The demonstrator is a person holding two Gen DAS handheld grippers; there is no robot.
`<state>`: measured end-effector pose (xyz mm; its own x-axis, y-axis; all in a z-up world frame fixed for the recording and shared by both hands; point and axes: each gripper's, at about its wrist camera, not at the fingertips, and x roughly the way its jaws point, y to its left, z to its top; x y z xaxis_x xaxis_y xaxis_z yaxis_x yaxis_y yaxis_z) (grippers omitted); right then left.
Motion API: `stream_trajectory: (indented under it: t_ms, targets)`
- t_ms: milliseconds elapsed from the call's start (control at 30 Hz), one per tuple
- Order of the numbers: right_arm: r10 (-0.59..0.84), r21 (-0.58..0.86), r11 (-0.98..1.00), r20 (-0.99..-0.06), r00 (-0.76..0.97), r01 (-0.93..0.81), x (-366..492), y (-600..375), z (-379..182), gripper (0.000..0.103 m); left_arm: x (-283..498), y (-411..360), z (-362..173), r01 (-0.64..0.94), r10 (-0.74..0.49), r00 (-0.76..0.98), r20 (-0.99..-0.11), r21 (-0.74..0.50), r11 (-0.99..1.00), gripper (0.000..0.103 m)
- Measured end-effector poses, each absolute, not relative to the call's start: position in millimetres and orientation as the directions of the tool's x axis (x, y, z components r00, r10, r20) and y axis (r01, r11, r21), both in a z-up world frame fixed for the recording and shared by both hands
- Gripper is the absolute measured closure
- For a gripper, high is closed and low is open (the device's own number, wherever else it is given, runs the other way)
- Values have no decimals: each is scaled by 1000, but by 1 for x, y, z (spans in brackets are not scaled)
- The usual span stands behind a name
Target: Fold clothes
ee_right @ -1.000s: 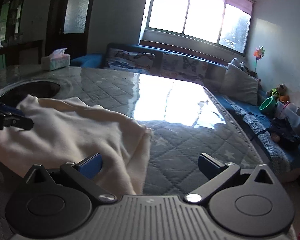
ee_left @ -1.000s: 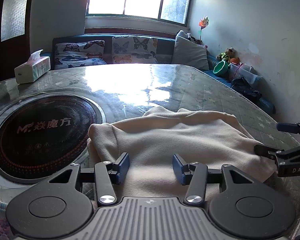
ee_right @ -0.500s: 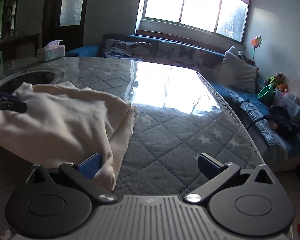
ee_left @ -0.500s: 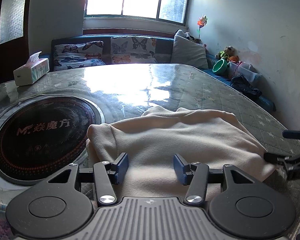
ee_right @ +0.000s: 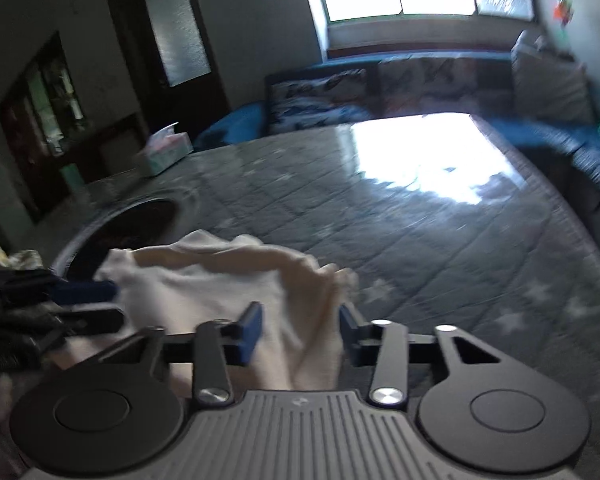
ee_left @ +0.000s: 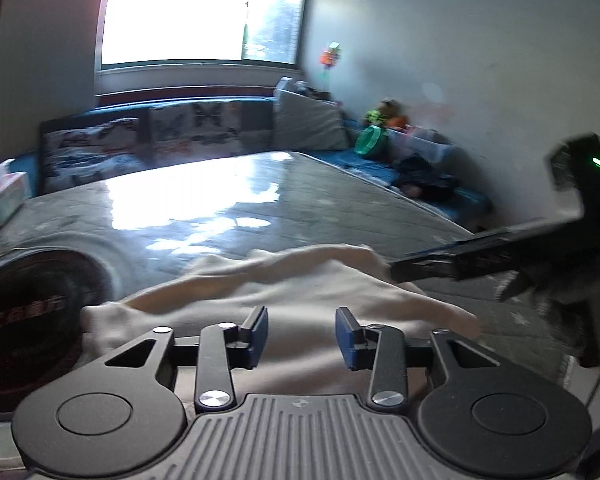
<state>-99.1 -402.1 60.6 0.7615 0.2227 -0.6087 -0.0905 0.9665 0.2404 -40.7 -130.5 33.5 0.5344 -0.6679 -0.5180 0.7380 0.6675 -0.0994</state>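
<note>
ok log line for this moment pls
left gripper: jaws just closed on cream garment | right gripper: jaws just closed on its other edge | garment bunched on quilted table

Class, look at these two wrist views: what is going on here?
A person with a claw in each hand is folding a cream garment on a quilted table. The jaws of the left claw and the right claw have just been closing, with cloth between them; whether either grips it is unclear.
</note>
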Motion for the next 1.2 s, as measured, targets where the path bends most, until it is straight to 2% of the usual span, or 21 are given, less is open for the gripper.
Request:
stream_trajectory:
  t_ms: [67, 133, 367, 400, 433, 467, 700, 867, 1100, 1200]
  targets:
    - [248, 269, 958, -615, 748, -96, -94, -404, 55, 78, -43, -138, 30, 758, -684, 508, -523, -105, 643, 70]
    - [256, 288, 953, -621, 740, -88, -89, -407, 49, 80, -45, -143, 27, 774, -696, 490, -525, -104, 624, 72]
    - [248, 332, 943, -625, 740, -36, -84, -416, 42, 83, -47, -152, 18, 801, -715, 452, -534, -109, 588, 72]
    - [250, 329, 943, -623, 742, -42, -84, -415, 41, 85, -46, -152, 16, 801, -713, 449, -538, -111, 588, 72]
    - [249, 322, 946, -621, 744, -48, -84, -413, 41, 94, -46, -153, 15, 802, -713, 447, -540, -112, 587, 72]
    - [242, 314, 948, -617, 749, -47, -85, -412, 42, 98, -46, -153, 14, 802, -713, 445, -542, -114, 586, 72]
    - [148, 163, 985, -576, 804, -65, -92, -394, 60, 99, -46, -154, 10, 807, -711, 433, -553, -114, 580, 72]
    - [81, 68, 996, -612, 787, -50, -83, -385, 43, 99, -47, -154, 9, 807, -709, 435, -556, -108, 580, 72]
    - [62, 42, 998, -579, 813, -46, -88, -383, 60, 93, -46, -148, 18, 803, -721, 442, -534, -123, 584, 72]
    - [107, 77, 994, -563, 820, -77, -82, -383, 69, 93, -39, -142, 22, 786, -717, 460, -524, -135, 603, 72]
